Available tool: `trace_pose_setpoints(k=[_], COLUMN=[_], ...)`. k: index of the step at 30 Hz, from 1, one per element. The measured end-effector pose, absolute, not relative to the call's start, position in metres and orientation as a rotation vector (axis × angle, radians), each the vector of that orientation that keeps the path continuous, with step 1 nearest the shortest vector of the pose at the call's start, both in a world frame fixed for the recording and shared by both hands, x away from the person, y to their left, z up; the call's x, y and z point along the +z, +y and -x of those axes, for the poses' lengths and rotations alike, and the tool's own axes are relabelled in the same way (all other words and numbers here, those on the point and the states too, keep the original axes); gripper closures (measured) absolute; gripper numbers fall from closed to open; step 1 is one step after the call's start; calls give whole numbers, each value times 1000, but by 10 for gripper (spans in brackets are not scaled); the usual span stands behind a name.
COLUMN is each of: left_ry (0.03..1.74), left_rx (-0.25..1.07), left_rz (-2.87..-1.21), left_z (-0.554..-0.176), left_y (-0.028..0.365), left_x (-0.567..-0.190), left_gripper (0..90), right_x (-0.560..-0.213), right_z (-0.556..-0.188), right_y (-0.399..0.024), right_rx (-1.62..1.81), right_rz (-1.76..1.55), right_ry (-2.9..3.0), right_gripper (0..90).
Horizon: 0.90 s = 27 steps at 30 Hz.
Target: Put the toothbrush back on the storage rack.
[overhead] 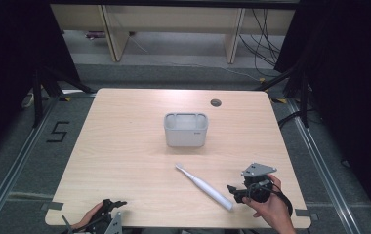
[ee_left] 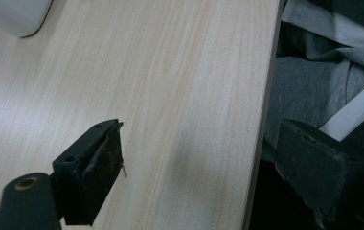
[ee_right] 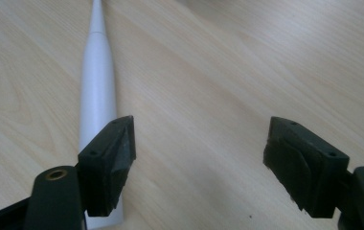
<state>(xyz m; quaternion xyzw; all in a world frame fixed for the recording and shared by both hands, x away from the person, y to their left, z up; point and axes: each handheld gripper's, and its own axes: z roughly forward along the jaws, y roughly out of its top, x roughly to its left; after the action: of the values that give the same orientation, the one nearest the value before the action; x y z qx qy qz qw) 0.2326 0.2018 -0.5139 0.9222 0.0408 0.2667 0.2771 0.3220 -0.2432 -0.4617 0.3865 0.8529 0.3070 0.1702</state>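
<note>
The right gripper (ee_right: 199,158) is hovering with its 2 jaws spread wide and empty, the white electric toothbrush (ee_right: 96,103) lying flat just outside its left jaw, probably because the person is lining up to straddle the handle. The left gripper (ee_left: 199,167) is waiting released over the table (overhead: 125,146) edge; the grey holder (overhead: 186,129) is standing well ahead, seemingly the toothbrush's destination.
</note>
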Motion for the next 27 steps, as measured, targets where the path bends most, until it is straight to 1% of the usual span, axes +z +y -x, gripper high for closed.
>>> trace_pose_setpoints(k=[2, 5, 11, 14, 27], left_ry=[108, 107, 111, 106, 107], left_rx=[706, 703, 722, 707, 703], left_rz=[-2471, -2475, -2474, -2470, -2478], left_z=[-233, -233, -232, -233, -233], left_y=[202, 202, 202, 202, 202], left_x=[-514, -514, -514, -514, -513], left_gripper=[159, 159, 159, 159, 159], right_x=[-460, -459, -455, -451, -455], right_z=[-324, -328, -332, -333, -343], right_y=[-239, -230, -211, -204, -173], right_rx=[870, 852, 834, 813, 727], right_rz=[-1086, -1009, -955, -945, -833], right_ry=[2440, 2478, 2510, 2555, 2685], right_gripper=[284, 311, 352, 368, 452])
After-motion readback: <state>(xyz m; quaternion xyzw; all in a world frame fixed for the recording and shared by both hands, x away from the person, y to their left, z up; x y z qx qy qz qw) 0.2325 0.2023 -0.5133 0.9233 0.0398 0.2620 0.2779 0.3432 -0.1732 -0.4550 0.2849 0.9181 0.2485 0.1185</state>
